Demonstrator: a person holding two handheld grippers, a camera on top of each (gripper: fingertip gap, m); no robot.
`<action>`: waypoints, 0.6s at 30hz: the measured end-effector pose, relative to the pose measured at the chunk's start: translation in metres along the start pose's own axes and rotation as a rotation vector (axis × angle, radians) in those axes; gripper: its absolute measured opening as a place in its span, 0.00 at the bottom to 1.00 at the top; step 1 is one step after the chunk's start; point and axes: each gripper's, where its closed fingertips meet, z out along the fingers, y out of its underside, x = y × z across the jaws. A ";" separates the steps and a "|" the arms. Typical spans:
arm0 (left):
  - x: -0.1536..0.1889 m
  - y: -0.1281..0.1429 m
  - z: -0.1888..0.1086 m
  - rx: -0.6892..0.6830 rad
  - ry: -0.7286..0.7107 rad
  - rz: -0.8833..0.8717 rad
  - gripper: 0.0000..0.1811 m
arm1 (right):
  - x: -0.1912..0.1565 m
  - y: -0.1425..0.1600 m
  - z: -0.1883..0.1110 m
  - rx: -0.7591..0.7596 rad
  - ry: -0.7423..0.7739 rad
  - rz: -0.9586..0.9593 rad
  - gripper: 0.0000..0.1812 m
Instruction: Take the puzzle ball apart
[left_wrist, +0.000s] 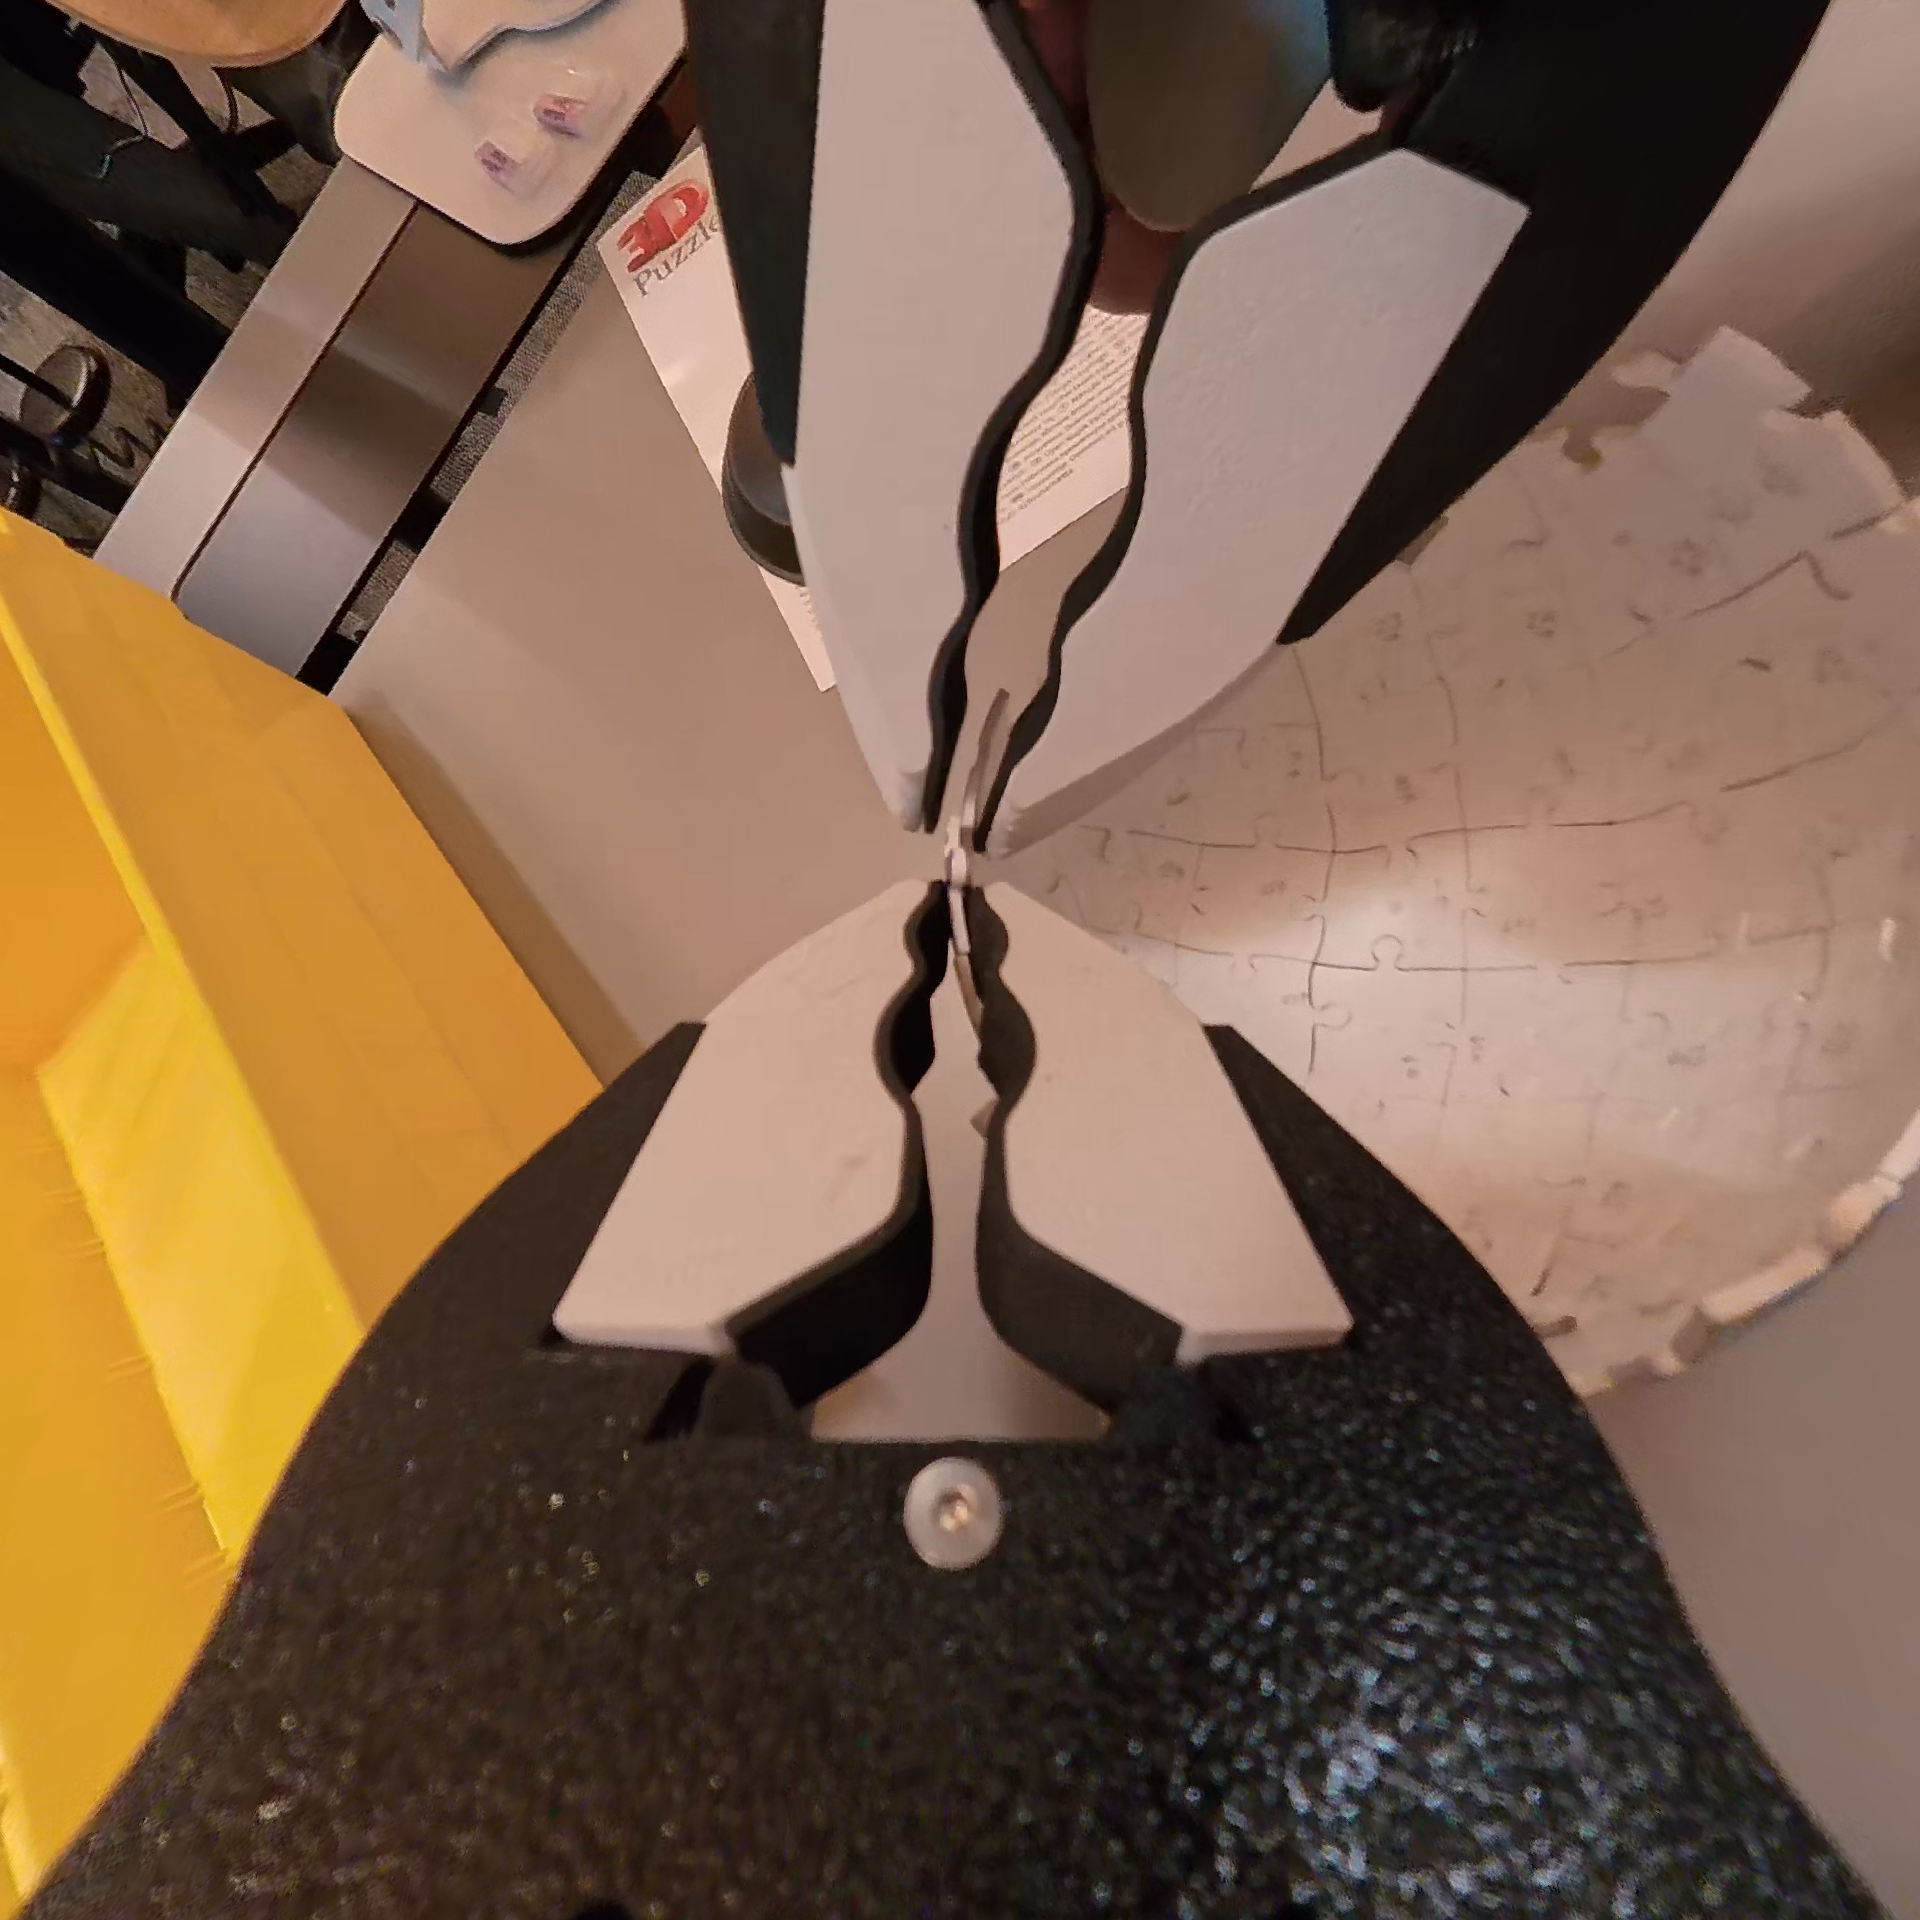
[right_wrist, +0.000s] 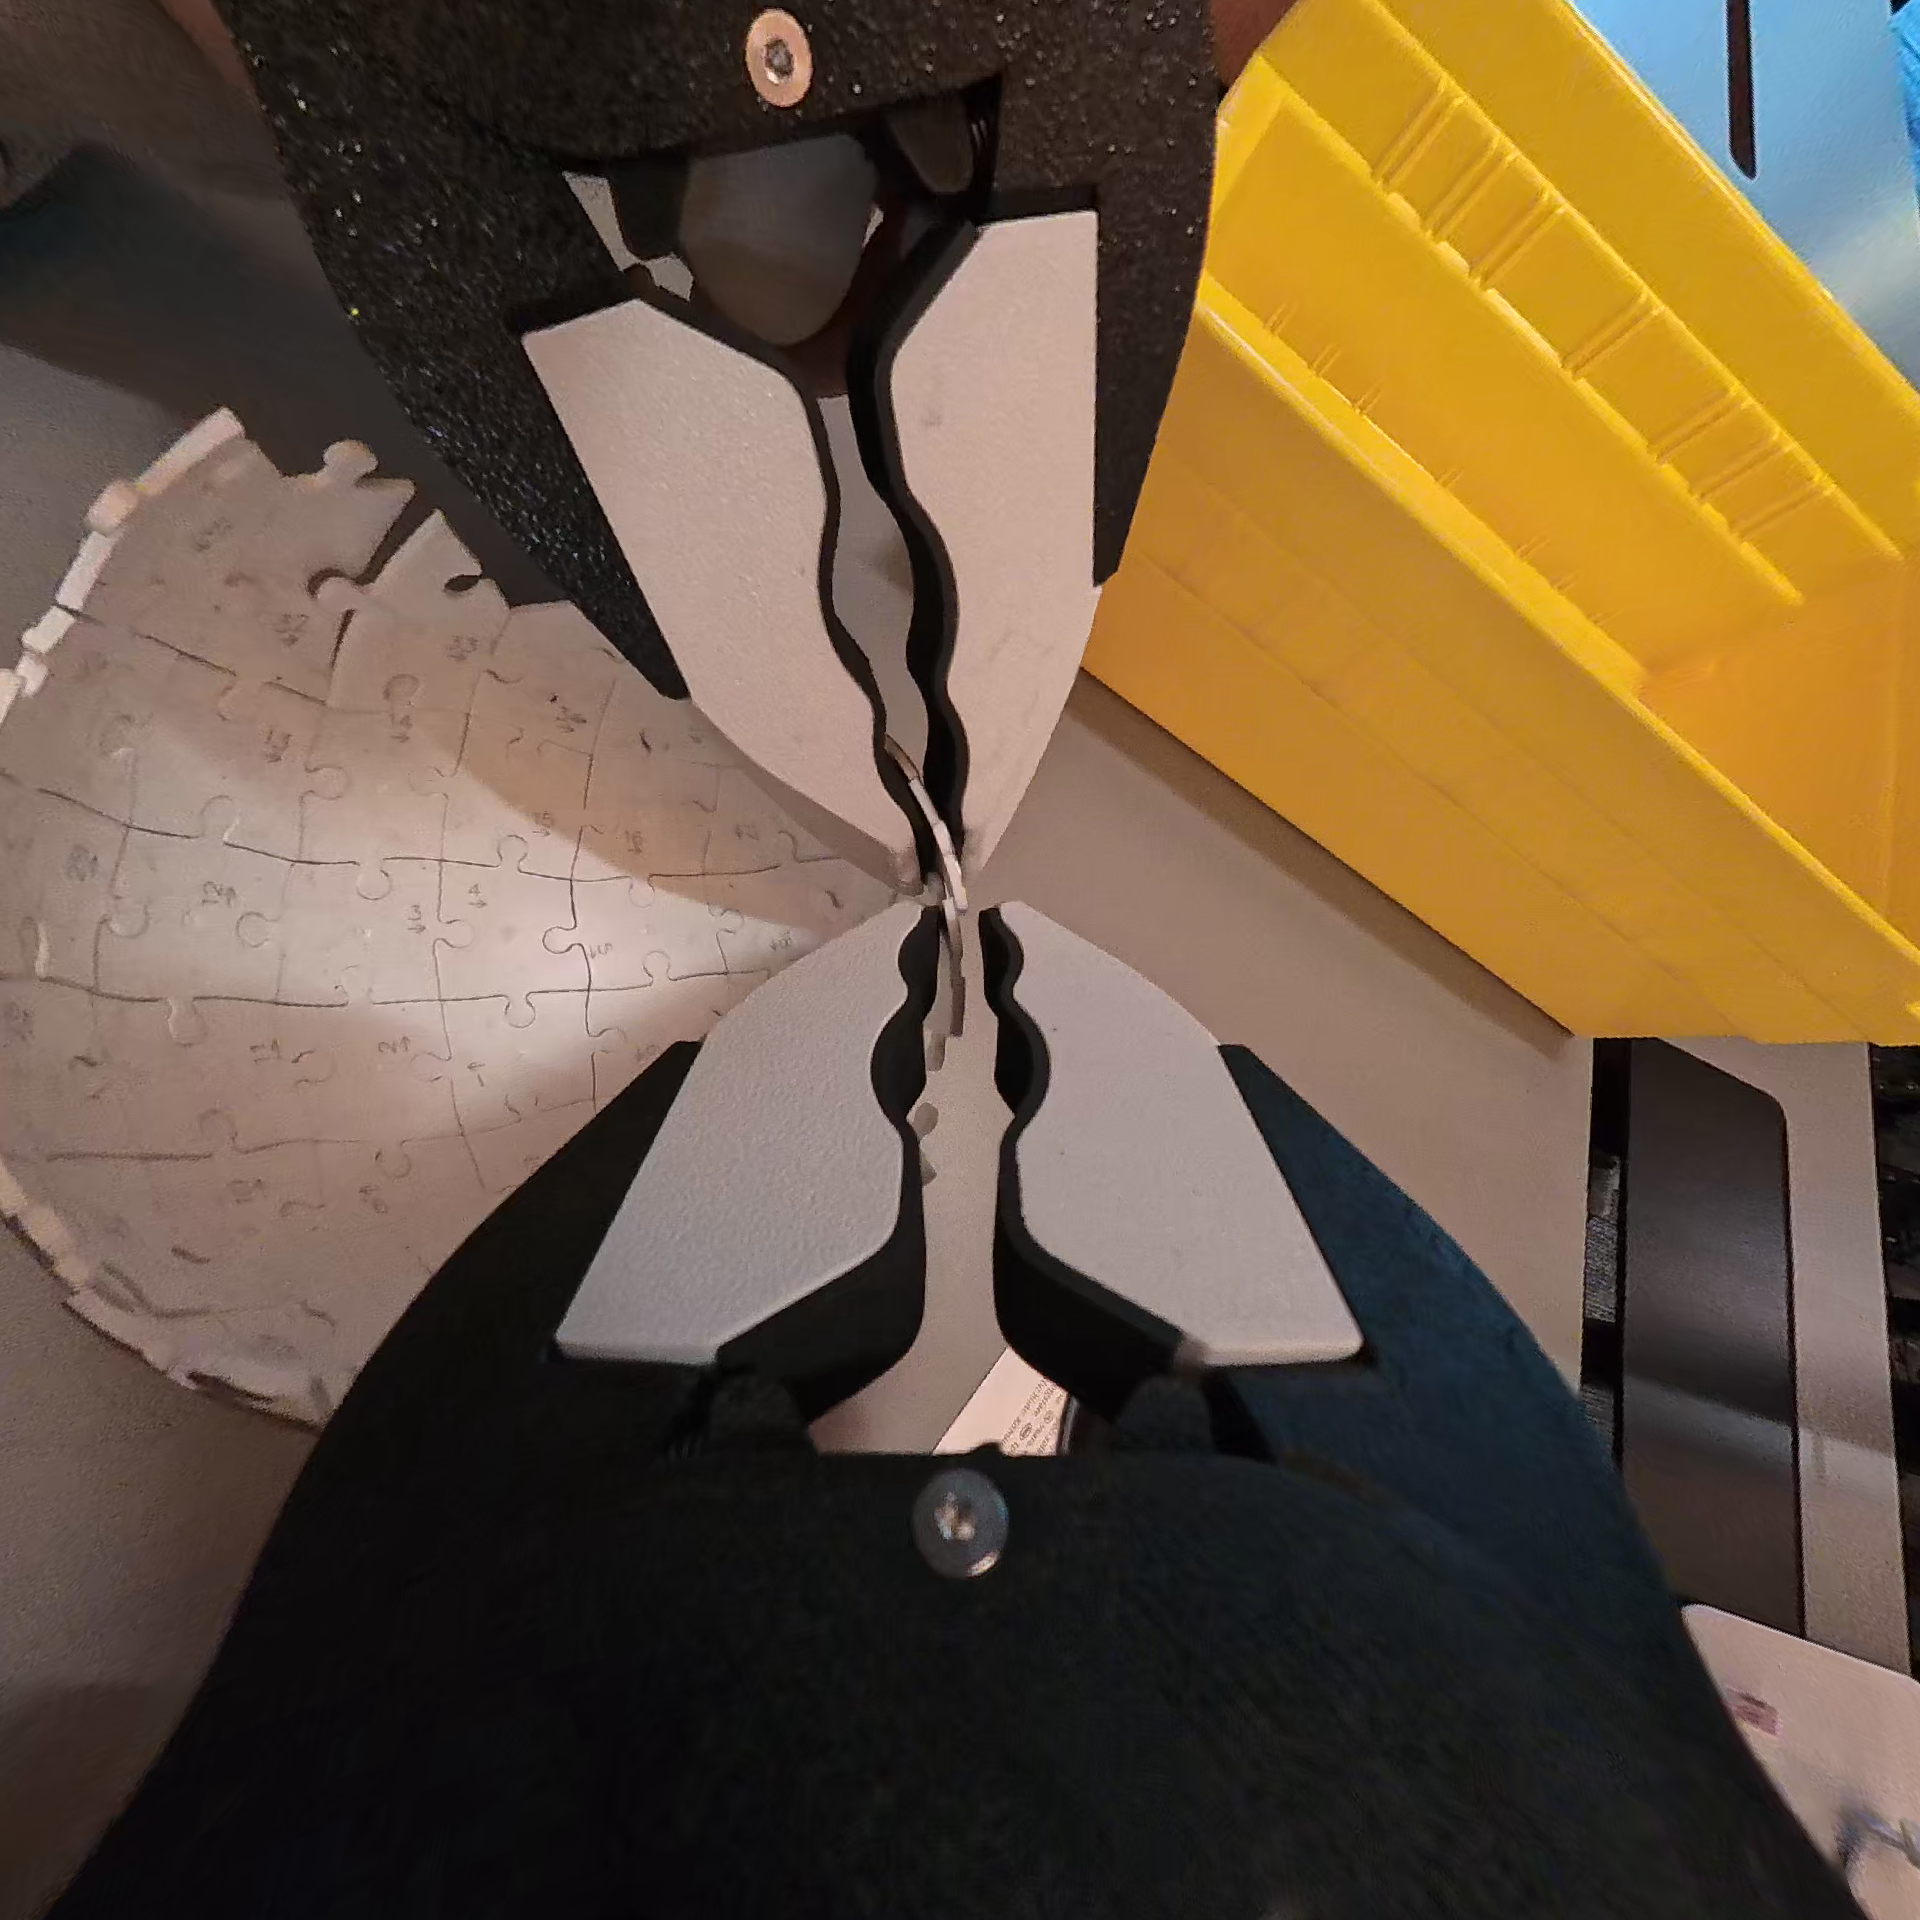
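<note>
The puzzle ball is a white half shell (left_wrist: 1507, 935) lying open on the grey table, its numbered inner side showing; it also shows in the right wrist view (right_wrist: 260, 883). My two grippers meet tip to tip beside its rim. My left gripper (left_wrist: 958, 902) is shut on a thin curved strip of joined puzzle pieces (left_wrist: 962, 925), seen edge-on. My right gripper (right_wrist: 956, 920) is shut on the same strip (right_wrist: 953, 987) from the opposite side. In the left wrist view the right gripper (left_wrist: 964, 823) comes in from above; in the right wrist view the left gripper (right_wrist: 940, 854) does.
A yellow plastic bin (left_wrist: 156, 935) stands close beside the grippers, also in the right wrist view (right_wrist: 1507, 520). A printed leaflet (left_wrist: 675, 301) and a black round object (left_wrist: 750, 488) lie on the table beyond. The table edge and a metal leg (right_wrist: 1714, 1299) are near. The tips of both grippers are at nearly the same place.
</note>
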 end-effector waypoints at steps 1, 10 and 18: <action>0.000 0.000 0.000 -0.001 -0.001 0.001 0.01 | 0.000 0.000 0.000 -0.001 0.002 -0.004 0.04; -0.001 -0.002 -0.001 0.015 -0.004 -0.003 0.01 | 0.000 0.000 -0.003 0.027 -0.025 0.040 0.02; -0.001 0.000 0.001 0.016 -0.010 0.009 0.01 | 0.000 0.002 -0.001 0.044 -0.047 0.095 0.02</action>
